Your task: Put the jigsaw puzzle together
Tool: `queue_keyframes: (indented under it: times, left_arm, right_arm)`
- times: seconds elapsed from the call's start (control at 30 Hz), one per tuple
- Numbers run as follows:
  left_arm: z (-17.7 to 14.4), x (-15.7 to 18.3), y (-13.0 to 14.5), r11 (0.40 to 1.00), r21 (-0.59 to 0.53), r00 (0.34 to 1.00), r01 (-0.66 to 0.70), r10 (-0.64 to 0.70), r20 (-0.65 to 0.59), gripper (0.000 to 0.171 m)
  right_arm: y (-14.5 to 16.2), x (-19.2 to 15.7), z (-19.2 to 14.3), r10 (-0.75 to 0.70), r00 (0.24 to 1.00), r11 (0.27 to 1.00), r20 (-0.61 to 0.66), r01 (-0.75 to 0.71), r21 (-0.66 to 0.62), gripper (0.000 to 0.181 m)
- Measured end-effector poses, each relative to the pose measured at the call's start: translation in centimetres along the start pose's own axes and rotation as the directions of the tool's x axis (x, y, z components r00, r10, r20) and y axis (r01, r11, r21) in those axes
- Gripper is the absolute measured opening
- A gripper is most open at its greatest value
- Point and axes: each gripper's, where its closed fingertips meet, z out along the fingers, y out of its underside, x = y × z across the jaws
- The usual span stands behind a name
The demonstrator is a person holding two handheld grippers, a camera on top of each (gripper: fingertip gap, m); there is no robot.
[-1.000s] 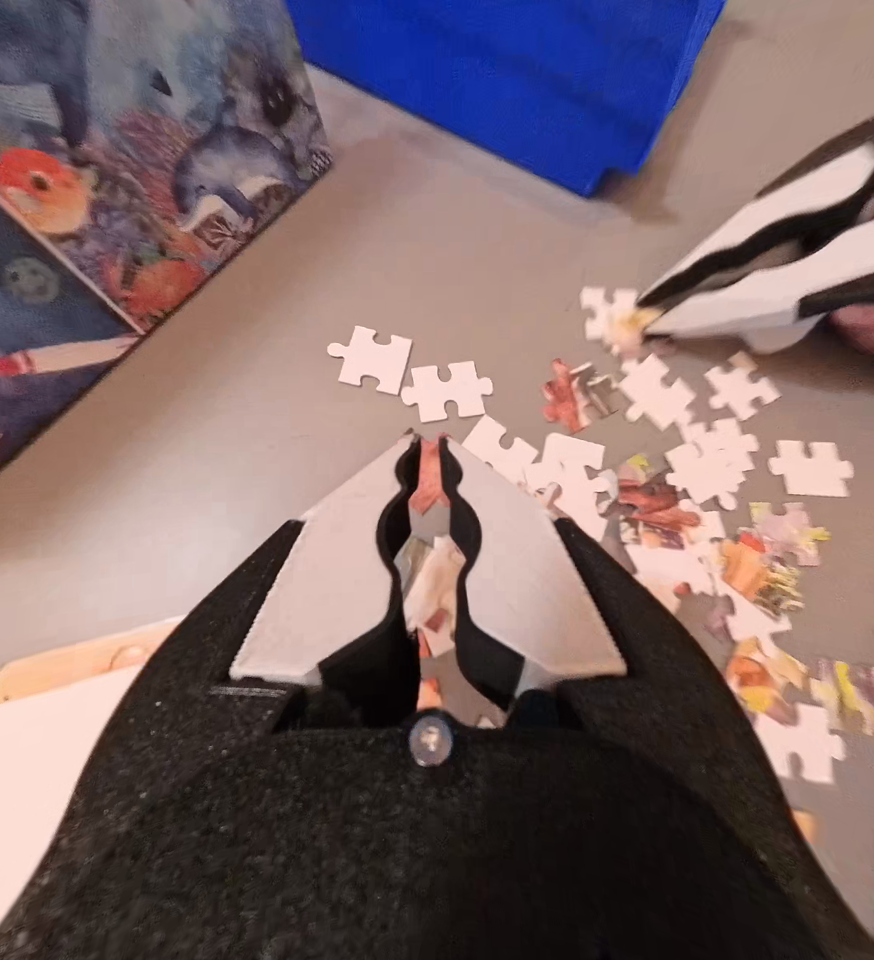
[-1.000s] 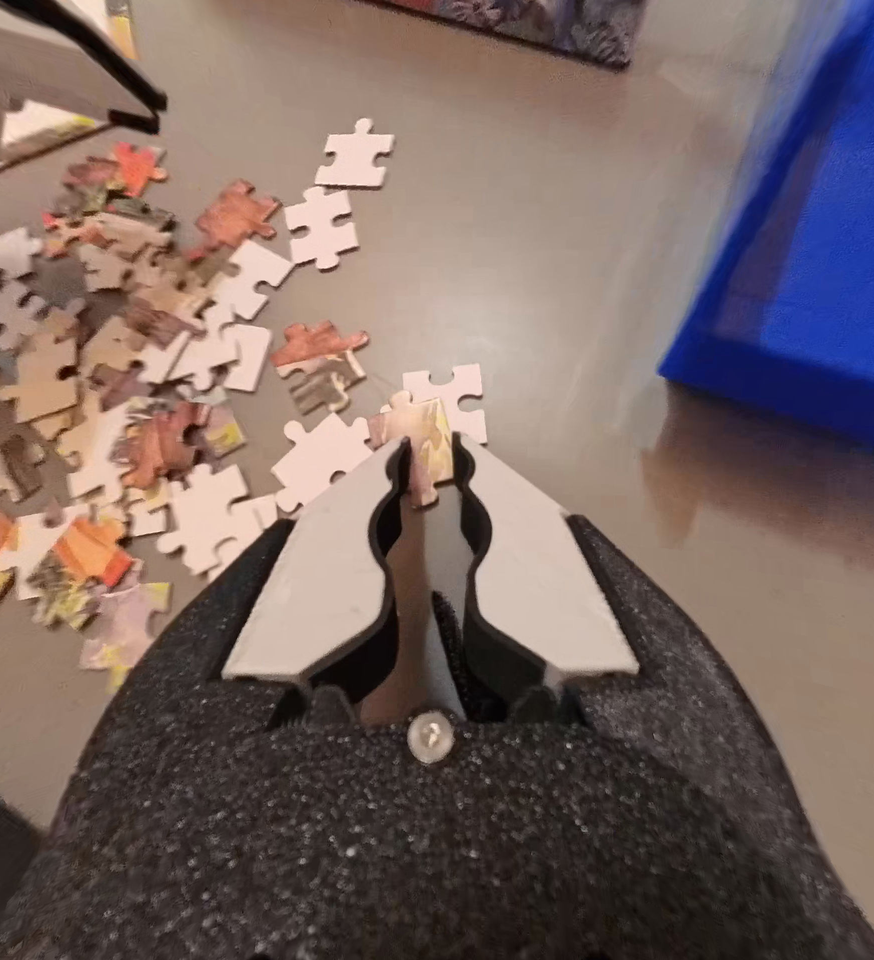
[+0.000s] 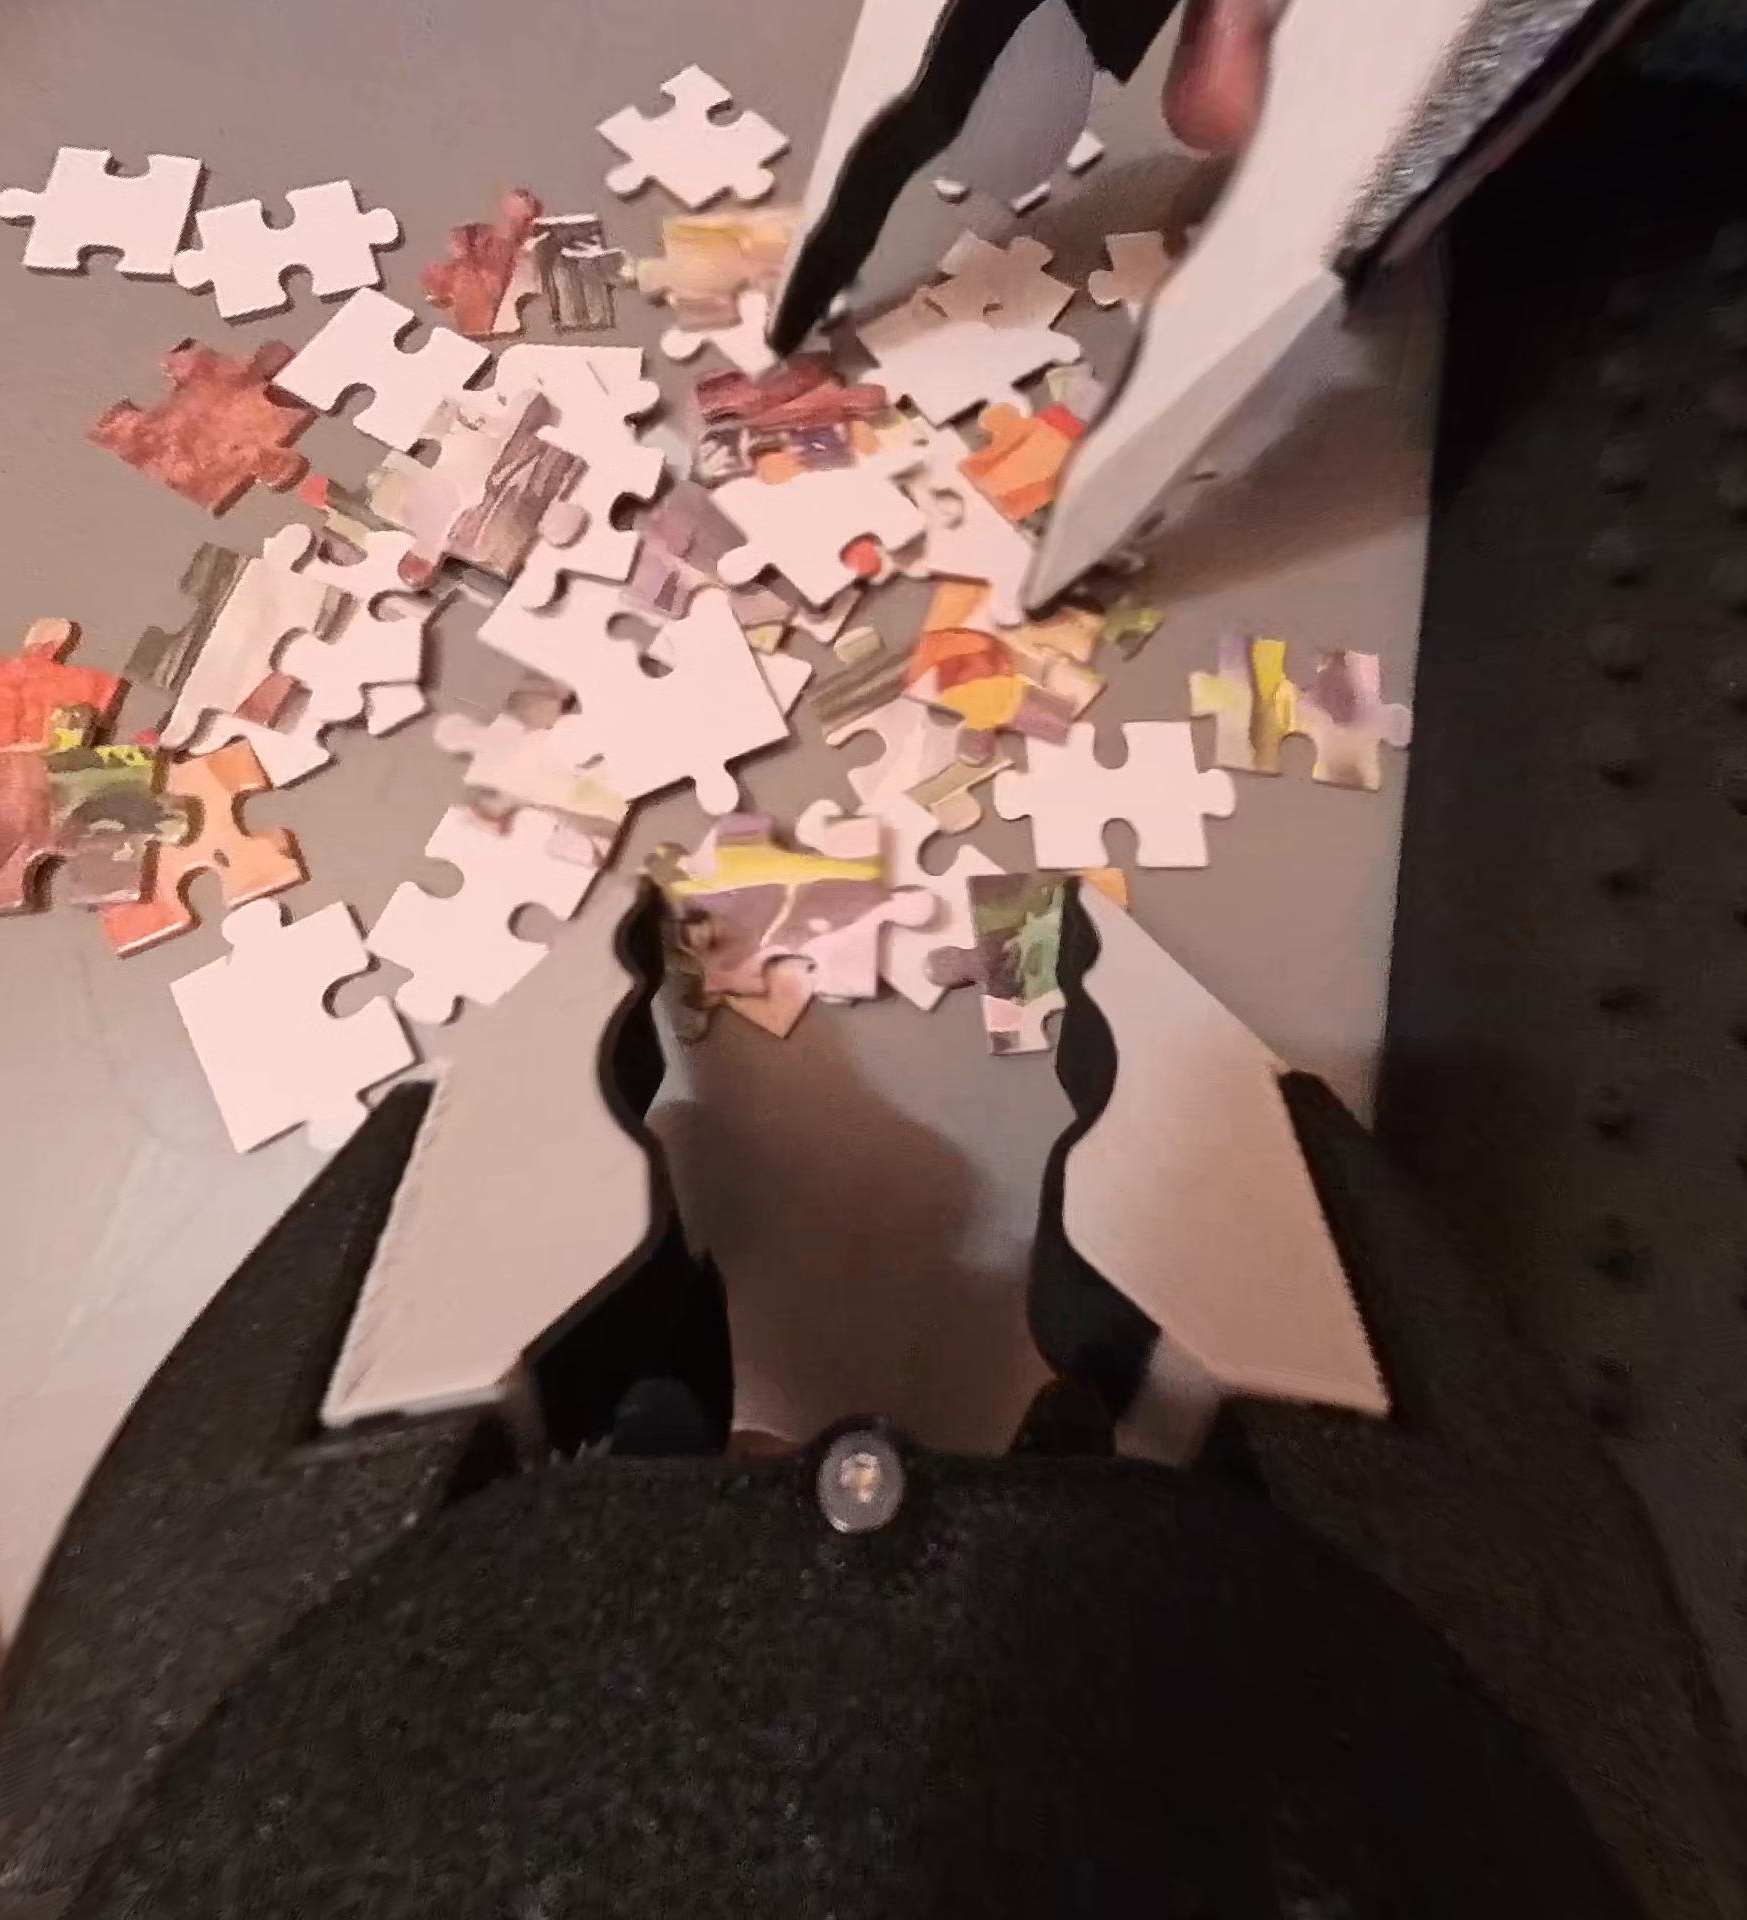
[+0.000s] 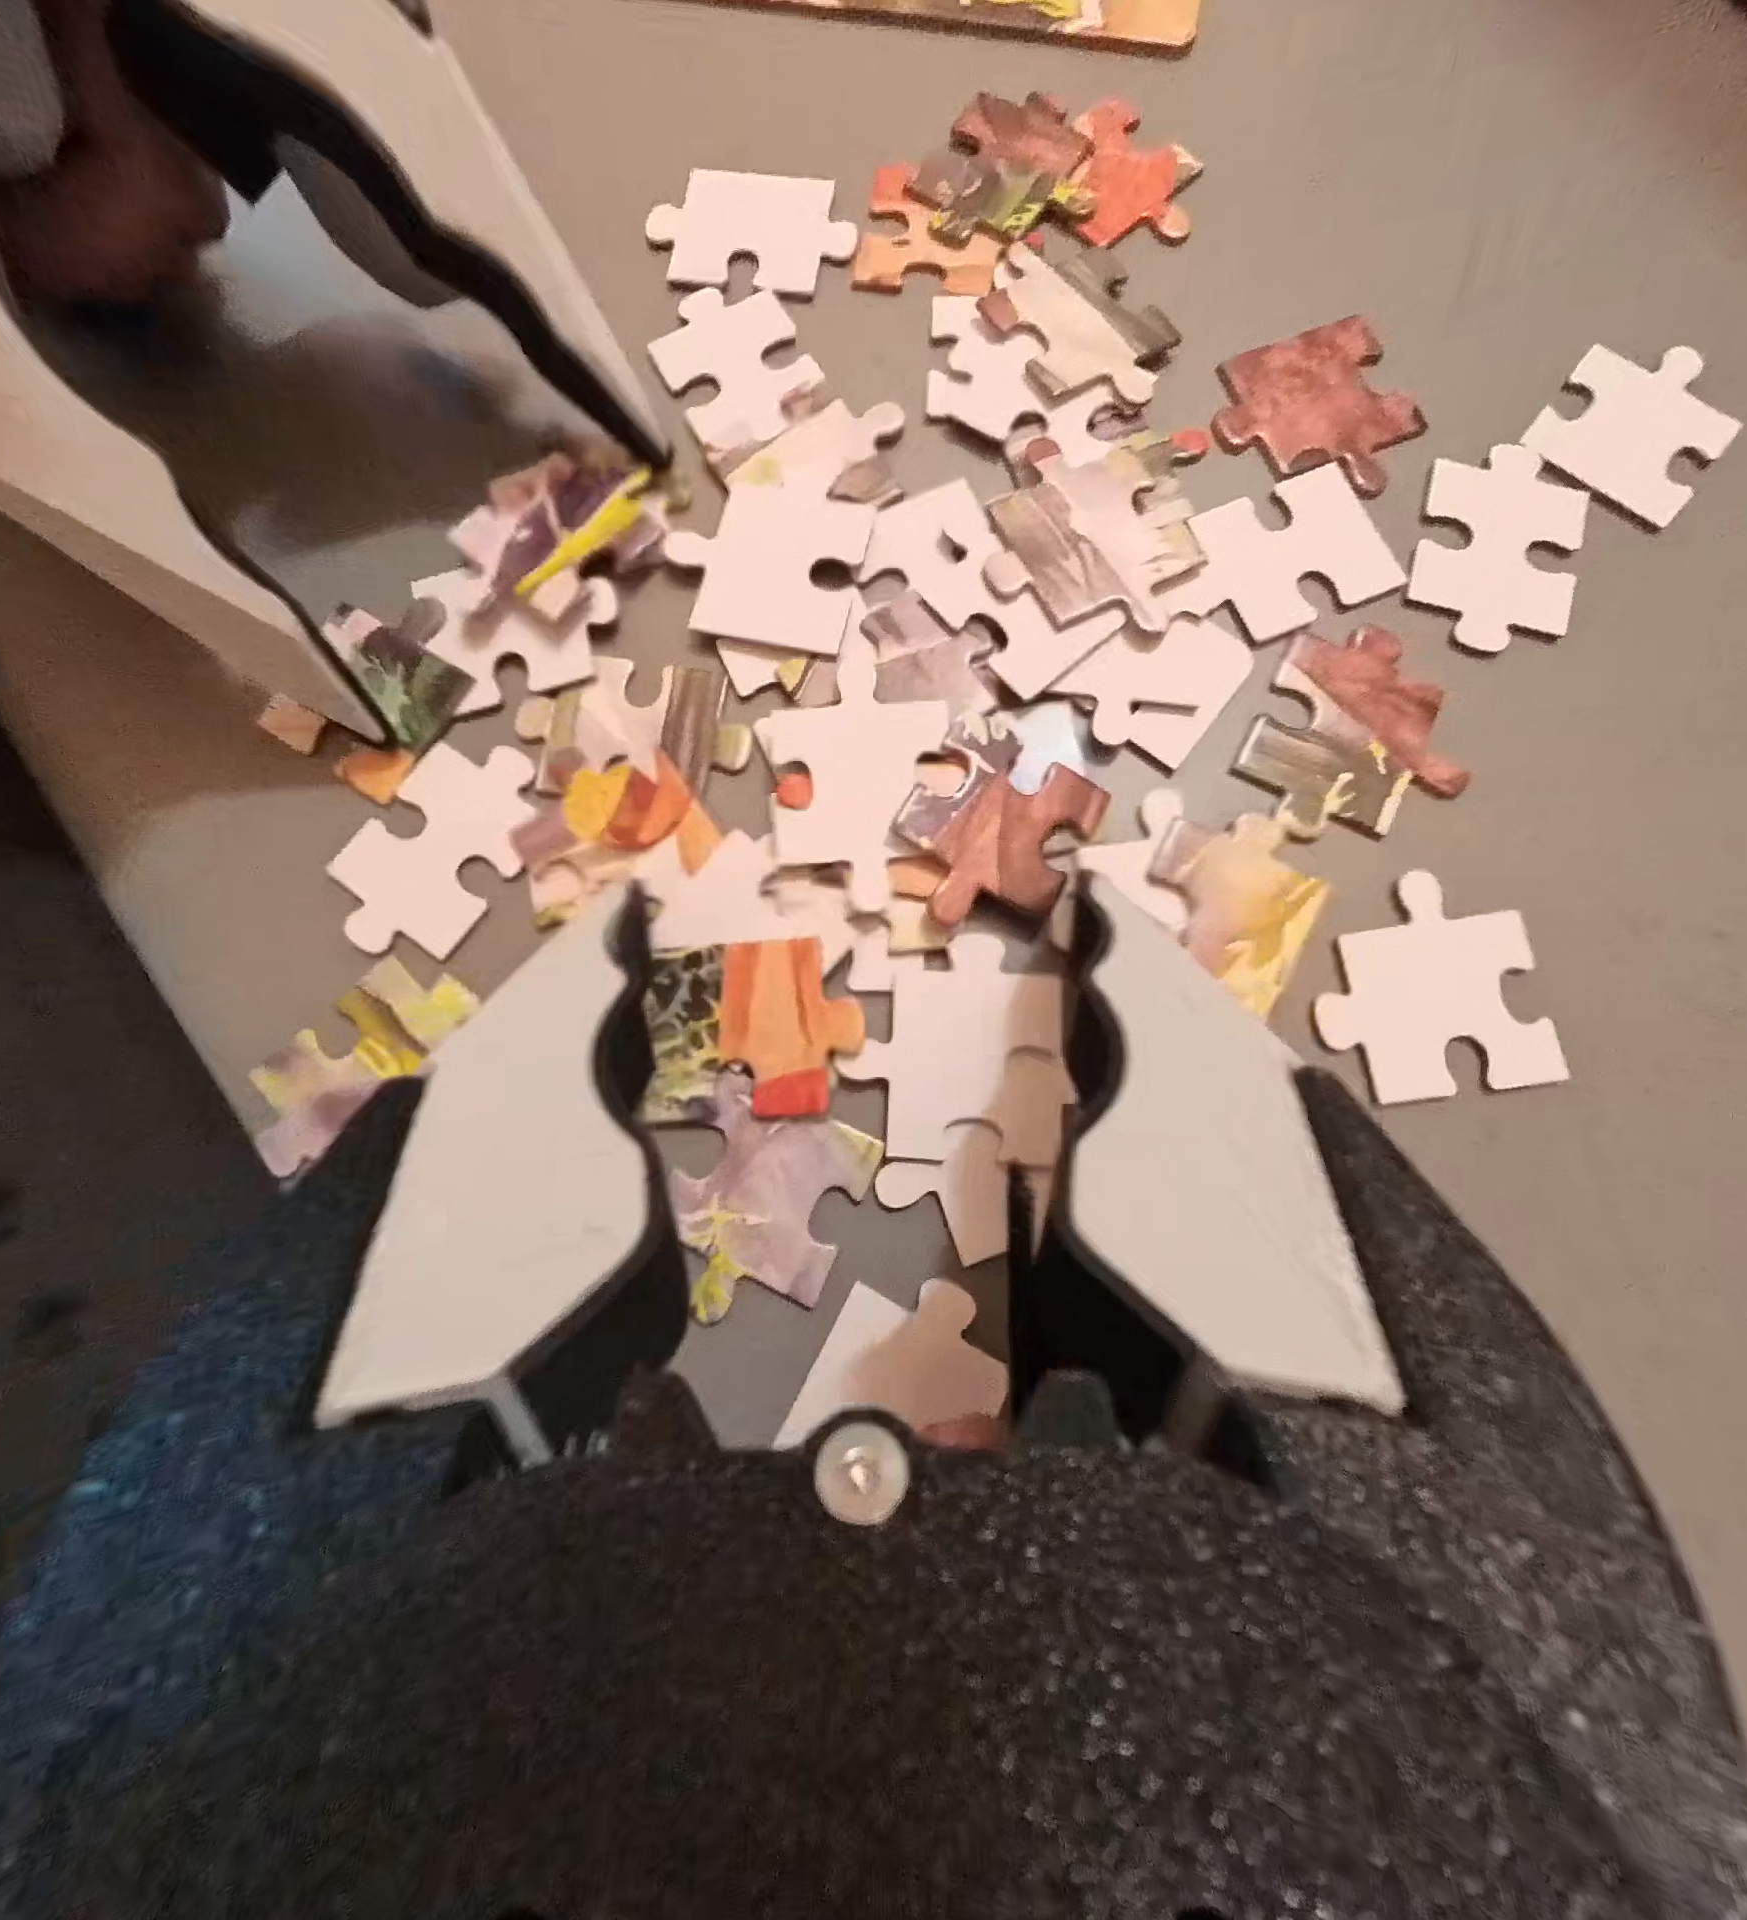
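Left wrist view: I see no legible writing; my left gripper [image 3: 858,904] gapes empty over loose cardboard jigsaw pieces [image 3: 630,686] on grey table [image 3: 38,1195]; right gripper [image 4: 853,914] likewise spread, empty.

Both the left gripper [image 3: 861,914] and the right gripper [image 4: 858,914] are showing pale grey wedge fingers with wavy black inner pads, a grainy black housing at 6 o'clock, and one silver screw [image 4: 862,1475].
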Motion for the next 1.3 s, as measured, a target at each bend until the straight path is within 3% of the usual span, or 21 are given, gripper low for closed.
queue_keyframes:
  times: [0.03,0.1,0.2,0.3,0.37,0.43,0.5,0.6,0.67,0.73,0.8,0.87,1.0,1.1,1.3]
  left_arm:
    - [0.2,0.3,-0.3,1.000,0.004,1.000,-0.009,0.009,-0.014,0.065]
    - [0.7,0.3,-1.0,1.000,0.013,1.000,-0.027,0.027,-0.004,0.048]
    - [0.8,-0.5,-2.1,0.997,0.034,0.996,-0.074,0.073,0.050,0.041]
    - [-0.1,-1.5,-5.0,0.991,0.126,0.997,-0.045,0.037,0.063,0.041]
    - [-0.7,-2.3,-7.3,0.983,0.186,0.998,0.001,-0.012,0.061,0.042]
    - [-0.8,-2.8,-8.8,0.976,0.216,0.998,0.030,-0.042,0.054,0.058]
    - [-0.1,-3.6,-8.9,0.981,0.191,0.995,0.042,-0.058,0.077,0.080]
    - [-0.2,-4.9,-8.2,0.973,0.224,0.987,0.061,-0.092,0.133,0.068]
    - [-1.0,-6.0,-6.9,0.970,0.228,0.976,0.081,-0.123,0.177,0.060]
    - [-2.4,-7.0,-5.8,0.967,0.245,0.962,0.071,-0.131,0.238,0.054]
    - [-3.5,-7.6,-5.3,0.956,0.281,0.956,0.089,-0.161,0.246,0.050]
    - [-3.8,-7.0,-5.2,0.943,0.295,0.967,0.154,-0.205,0.149,0.050]
    - [-5.2,-6.5,-6.8,0.866,0.390,0.947,0.312,-0.317,-0.053,0.050]
    - [-6.4,-8.1,-6.9,0.837,0.434,0.932,0.334,-0.362,-0.019,0.050]
    - [-7.0,-9.2,-6.8,0.843,0.460,0.933,0.280,-0.351,0.076,0.049]
  right_arm:
    - [-0.1,0.1,-0.1,0.001,1.000,1.000,0.008,-0.001,0.010,0.054]
    - [0.0,0.8,-0.3,-0.003,1.000,1.000,-0.016,0.003,0.009,0.030]
    - [-0.3,1.9,-1.4,-0.029,0.996,0.999,-0.083,0.032,0.033,0.027]
    - [-2.5,3.6,-4.3,0.029,0.988,0.983,-0.149,-0.001,0.183,0.027]
    - [-4.6,3.6,-6.7,0.120,0.990,0.936,-0.074,-0.088,0.341,0.029]
    - [-6.1,2.5,-8.2,0.158,0.986,0.885,0.052,-0.165,0.435,0.059]
    - [-5.6,3.7,-7.9,0.202,0.979,0.896,-0.008,-0.181,0.406,0.068]
    - [-4.0,6.3,-8.3,0.303,0.941,0.886,-0.151,-0.220,0.409,0.061]
    - [-2.9,7.4,-9.5,0.474,0.866,0.788,-0.161,-0.336,0.515,0.057]
    - [-2.8,7.3,-10.9,0.568,0.819,0.649,-0.084,-0.383,0.657,0.043]
    - [-3.5,7.1,-12.5,0.559,0.826,0.608,-0.074,-0.348,0.713,0.040]
    - [-3.3,7.9,-12.7,0.563,0.819,0.610,-0.112,-0.320,0.724,0.032]
    - [-3.3,7.6,-11.0,0.558,0.830,0.627,-0.026,-0.401,0.667,0.036]
    - [-3.2,7.5,-10.7,0.546,0.836,0.652,-0.056,-0.382,0.655,0.035]
    - [-3.1,7.3,-9.9,0.538,0.840,0.677,-0.061,-0.388,0.626,0.035]
